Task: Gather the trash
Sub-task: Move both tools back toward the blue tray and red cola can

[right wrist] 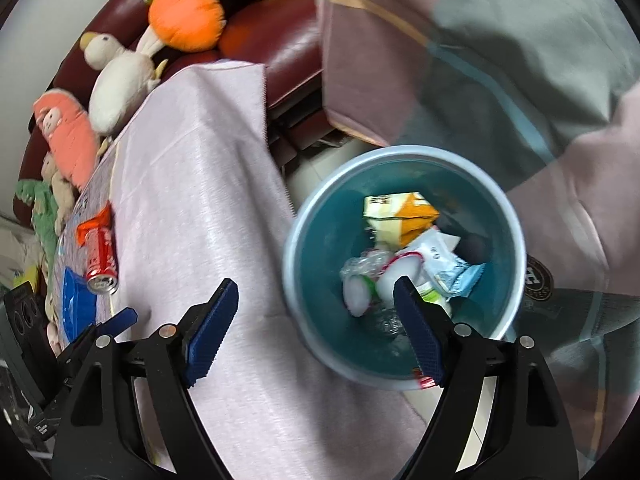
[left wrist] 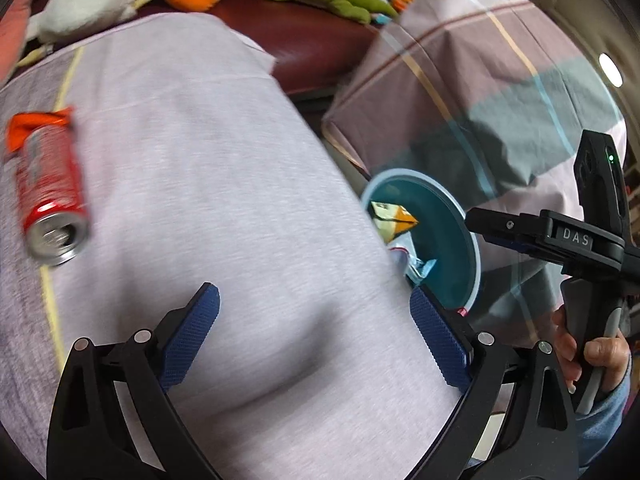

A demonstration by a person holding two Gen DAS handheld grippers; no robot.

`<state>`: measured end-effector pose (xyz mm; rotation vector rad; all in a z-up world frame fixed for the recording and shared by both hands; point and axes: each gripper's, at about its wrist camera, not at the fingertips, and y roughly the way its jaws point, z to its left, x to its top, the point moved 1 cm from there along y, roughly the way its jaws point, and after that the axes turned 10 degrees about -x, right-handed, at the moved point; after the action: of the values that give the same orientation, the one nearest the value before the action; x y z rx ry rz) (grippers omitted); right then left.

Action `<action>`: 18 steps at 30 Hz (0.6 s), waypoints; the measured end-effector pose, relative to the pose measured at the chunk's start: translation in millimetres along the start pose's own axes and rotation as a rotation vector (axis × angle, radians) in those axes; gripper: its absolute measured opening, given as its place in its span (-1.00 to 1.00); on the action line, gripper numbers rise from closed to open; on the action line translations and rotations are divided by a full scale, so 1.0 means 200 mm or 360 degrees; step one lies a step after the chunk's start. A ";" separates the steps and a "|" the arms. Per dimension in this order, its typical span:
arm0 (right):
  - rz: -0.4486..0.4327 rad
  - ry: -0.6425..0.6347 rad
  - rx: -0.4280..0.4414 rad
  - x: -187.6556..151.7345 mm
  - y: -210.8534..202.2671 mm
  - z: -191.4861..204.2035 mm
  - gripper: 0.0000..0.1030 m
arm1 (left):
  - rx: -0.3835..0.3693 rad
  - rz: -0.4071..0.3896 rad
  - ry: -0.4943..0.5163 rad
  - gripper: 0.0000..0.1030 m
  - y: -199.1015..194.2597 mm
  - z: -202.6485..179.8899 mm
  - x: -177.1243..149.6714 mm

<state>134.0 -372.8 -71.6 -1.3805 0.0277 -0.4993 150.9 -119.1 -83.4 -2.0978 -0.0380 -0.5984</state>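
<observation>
A red drink can (left wrist: 48, 196) lies on its side on the lavender-covered table (left wrist: 224, 152), far left of my left gripper (left wrist: 314, 296), which is open and empty above the cloth. An orange wrapper (left wrist: 36, 124) lies just behind the can. My right gripper (right wrist: 316, 286) is open and empty, hanging over the table edge and the near rim of the teal bin (right wrist: 516, 240). Inside the bin are a yellow-orange carton (right wrist: 404, 220), white wrappers and crumpled clear plastic. The can (right wrist: 102, 260) also shows at the left of the right wrist view, with the left gripper (right wrist: 100, 312) near it.
Plush toys (right wrist: 184, 20) lie along a dark red sofa (right wrist: 280, 52) behind the table. A plaid-covered piece of furniture (right wrist: 460, 60) stands right of the bin. A hand (left wrist: 592, 356) holds the right gripper's handle at the right edge of the left wrist view.
</observation>
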 end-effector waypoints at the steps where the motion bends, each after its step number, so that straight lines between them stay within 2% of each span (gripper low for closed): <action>1: 0.0000 -0.0020 0.0002 -0.01 -0.01 0.04 0.48 | 0.0005 -0.0013 -0.0013 0.87 -0.03 0.02 -0.01; 5: -0.0006 -0.0110 0.0013 -0.03 -0.04 0.21 0.48 | 0.0039 -0.0069 -0.0066 0.87 -0.16 0.13 -0.05; 13: -0.0013 -0.0273 0.0015 -0.09 -0.10 0.53 0.51 | 0.0144 -0.0276 -0.0200 0.87 -0.58 0.40 -0.10; 18: -0.0004 -0.0388 0.0027 -0.12 -0.12 0.75 0.51 | 0.0275 -0.0365 -0.0371 0.87 -0.80 0.66 -0.13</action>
<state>150.3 -227.3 -24.7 -1.4165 -0.1761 -0.3298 141.1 82.6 -28.7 -1.9976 -0.4520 -0.4641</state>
